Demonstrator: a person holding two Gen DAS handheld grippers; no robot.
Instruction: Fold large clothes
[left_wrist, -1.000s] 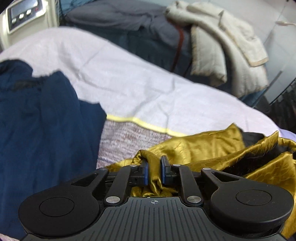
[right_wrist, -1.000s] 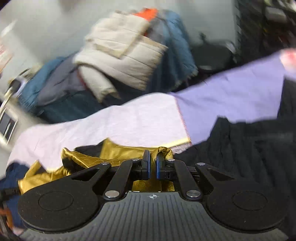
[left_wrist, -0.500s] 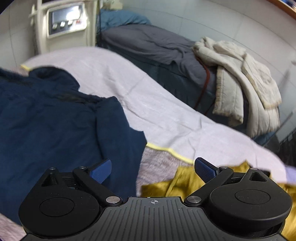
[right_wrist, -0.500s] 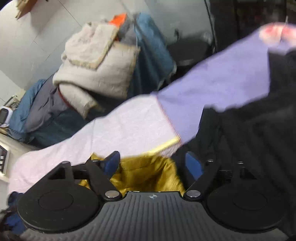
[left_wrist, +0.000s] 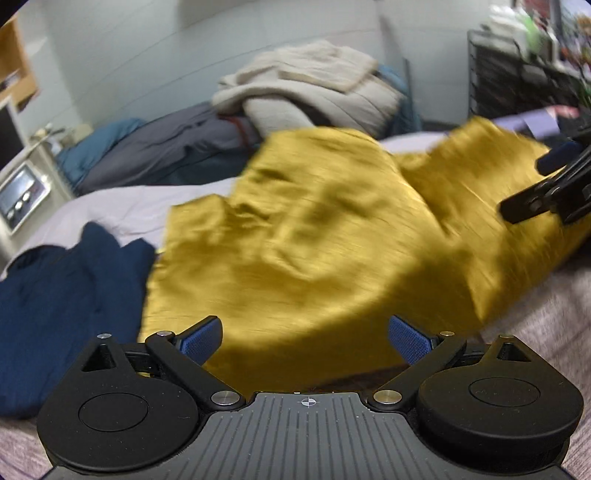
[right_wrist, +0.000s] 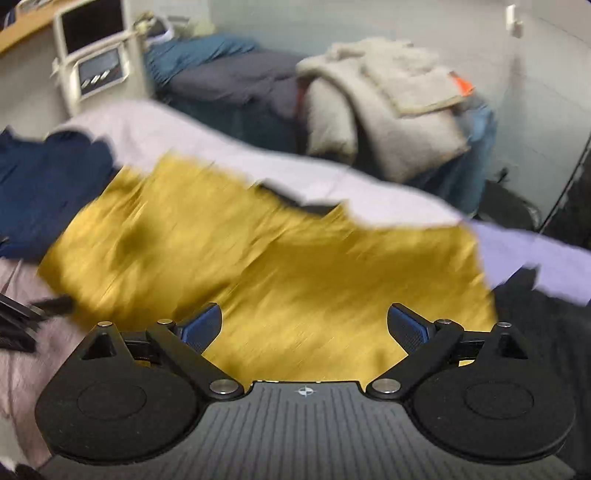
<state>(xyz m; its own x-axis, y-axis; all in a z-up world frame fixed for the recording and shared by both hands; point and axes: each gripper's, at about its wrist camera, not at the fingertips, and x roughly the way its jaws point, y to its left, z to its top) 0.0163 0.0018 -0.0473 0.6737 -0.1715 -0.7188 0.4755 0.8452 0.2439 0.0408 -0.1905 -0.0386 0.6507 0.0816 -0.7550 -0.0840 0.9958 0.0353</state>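
Now both claws stand wide apart and hold nothing: the left gripper (left_wrist: 306, 338) and the right gripper (right_wrist: 305, 325) each hover just above the gold garment (left_wrist: 317, 236), which lies spread and rumpled on the pale bedsheet (right_wrist: 207, 144), filling the view from 9 to 3 o'clock. To fold it well, I would smooth the wrinkles first, then pinch two matching edge corners. Its fabric looks thin, glossy and slippery, unlike the matte navy garment (left_wrist: 55, 295) at 8 o'clock.
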